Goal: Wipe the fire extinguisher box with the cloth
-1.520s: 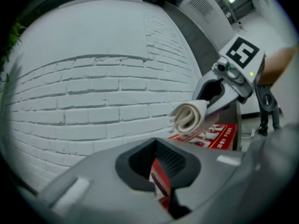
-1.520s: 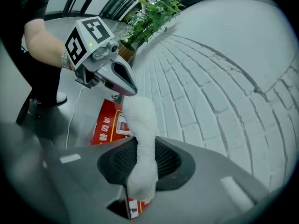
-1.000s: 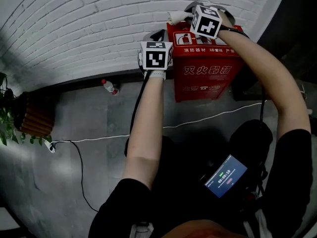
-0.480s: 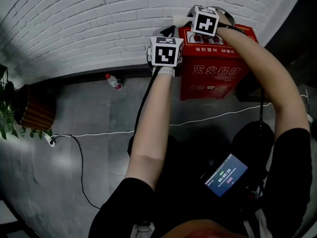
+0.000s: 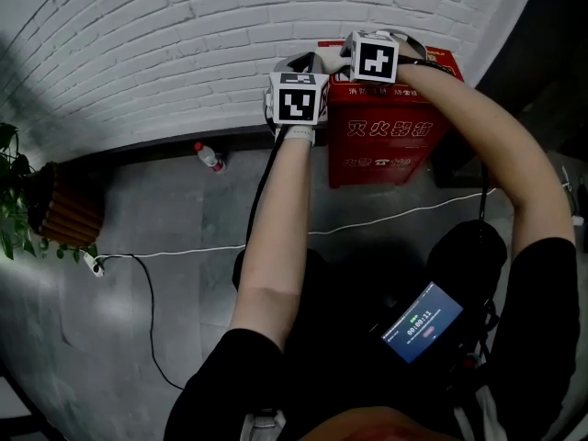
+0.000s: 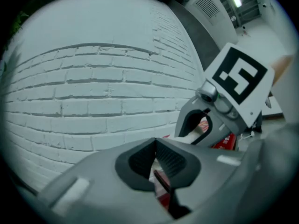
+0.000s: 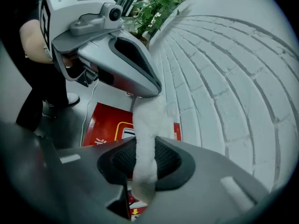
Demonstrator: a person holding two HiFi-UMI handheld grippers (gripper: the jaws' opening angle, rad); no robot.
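**Head view with the two gripper views.** My right gripper (image 7: 145, 158) is clamped on the white cloth (image 7: 145, 125). The strip passes between the two pads and runs forward from the jaws. Its far end lies just under the nose of my left gripper (image 6: 156, 147), and I cannot tell whether the two touch. The left gripper has its pads brought together at the tip, with nothing between them.

The red fire extinguisher box (image 5: 386, 136) stands on the grey floor (image 5: 184, 219) against the white brick wall (image 5: 165, 53). Its top face lies directly below the right gripper's jaws and the cloth. I cannot tell whether the cloth rests on it. From the left gripper, the box shows below and to the right.

In the head view both grippers sit near each other at the box's upper left corner. The left one is at the box's left edge and the right one is over its top, with the cloth a pale patch between them. From the left gripper, the right gripper's marker cube (image 6: 239, 77) stands near, ahead and to the right.

Well to the left of the left gripper, a bottle (image 5: 207, 157) lies at the foot of the wall, and a plant (image 5: 14, 200) stands farther left. A white cable (image 5: 230, 246) crosses the floor behind both grippers, on my side of them.
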